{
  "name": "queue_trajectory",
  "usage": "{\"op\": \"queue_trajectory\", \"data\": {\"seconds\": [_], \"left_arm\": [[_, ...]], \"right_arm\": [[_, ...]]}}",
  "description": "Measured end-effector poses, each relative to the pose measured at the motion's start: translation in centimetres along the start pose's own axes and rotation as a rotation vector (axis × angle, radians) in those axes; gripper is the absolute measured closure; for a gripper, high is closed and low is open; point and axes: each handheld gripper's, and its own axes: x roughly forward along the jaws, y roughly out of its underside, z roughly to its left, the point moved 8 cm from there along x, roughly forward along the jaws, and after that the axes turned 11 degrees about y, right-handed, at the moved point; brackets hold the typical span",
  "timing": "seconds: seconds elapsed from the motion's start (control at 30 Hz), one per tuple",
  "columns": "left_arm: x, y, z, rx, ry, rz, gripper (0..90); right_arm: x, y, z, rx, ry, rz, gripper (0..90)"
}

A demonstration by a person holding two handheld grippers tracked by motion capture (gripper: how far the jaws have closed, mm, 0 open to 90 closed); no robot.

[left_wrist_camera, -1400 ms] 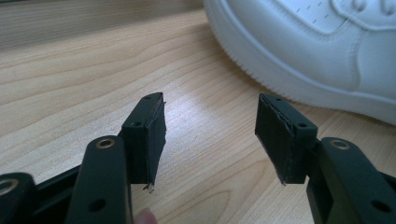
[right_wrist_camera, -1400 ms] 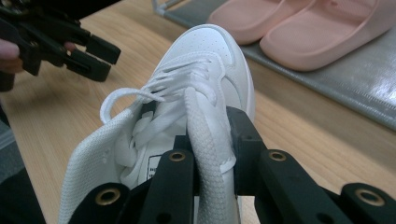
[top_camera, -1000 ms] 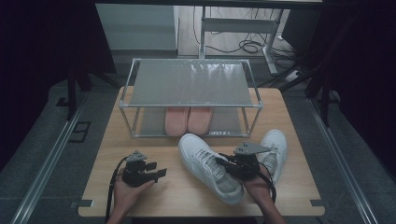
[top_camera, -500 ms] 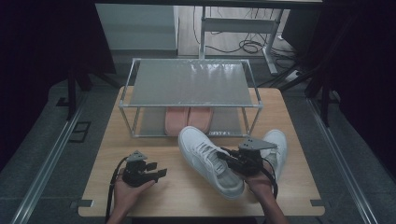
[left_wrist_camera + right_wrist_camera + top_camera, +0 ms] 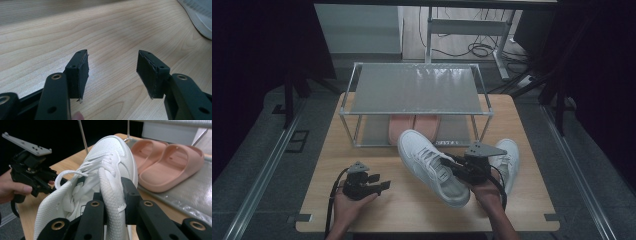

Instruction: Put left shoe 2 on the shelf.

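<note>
So the right gripper (image 5: 113, 202) has its jaws clamped on the side wall of a white sneaker (image 5: 432, 165), which sits tilted over the wooden table (image 5: 362, 150), toe pointing at the metal rack (image 5: 414, 90). A second white sneaker (image 5: 507, 157) lies just beside it. The left gripper (image 5: 112, 72) rests low over bare wood, jaws apart with nothing between them. Pink slides (image 5: 165, 162) sit on the rack's lower shelf.

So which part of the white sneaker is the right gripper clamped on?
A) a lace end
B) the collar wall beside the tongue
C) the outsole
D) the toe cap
B: in the right gripper view, the right gripper pinches the padded collar wall of the white sneaker between its jaws.
</note>
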Motion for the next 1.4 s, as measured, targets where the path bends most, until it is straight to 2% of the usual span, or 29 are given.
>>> {"op": "queue_trajectory", "data": {"seconds": [0.27, 0.53, 1.13, 1.27, 1.4], "left_arm": [[0.0, 0.0, 0.1, 0.005, -0.001, 0.004, 43.2], [0.0, 0.0, 0.1, 0.002, 0.001, 0.004, 43.2], [0.0, 0.1, 0.1, -0.002, 0.005, 0.003, 43.2], [0.0, 0.0, 0.2, -0.001, 0.003, 0.000, 43.1], [0.1, 0.1, 0.2, -0.002, 0.004, 0.004, 43.2]], "right_arm": [[-0.5, -1.8, 0.1, 0.008, -0.015, -0.049, 81.8], [-0.9, -4.3, 0.4, -0.014, -0.019, -0.094, 81.8], [-0.8, -7.6, 0.1, 0.006, -0.033, -0.146, 82.0], [-0.5, -8.6, -0.4, 0.027, -0.024, -0.162, 82.0], [-0.4, -9.4, -0.7, 0.028, -0.016, -0.167, 82.0]]}}
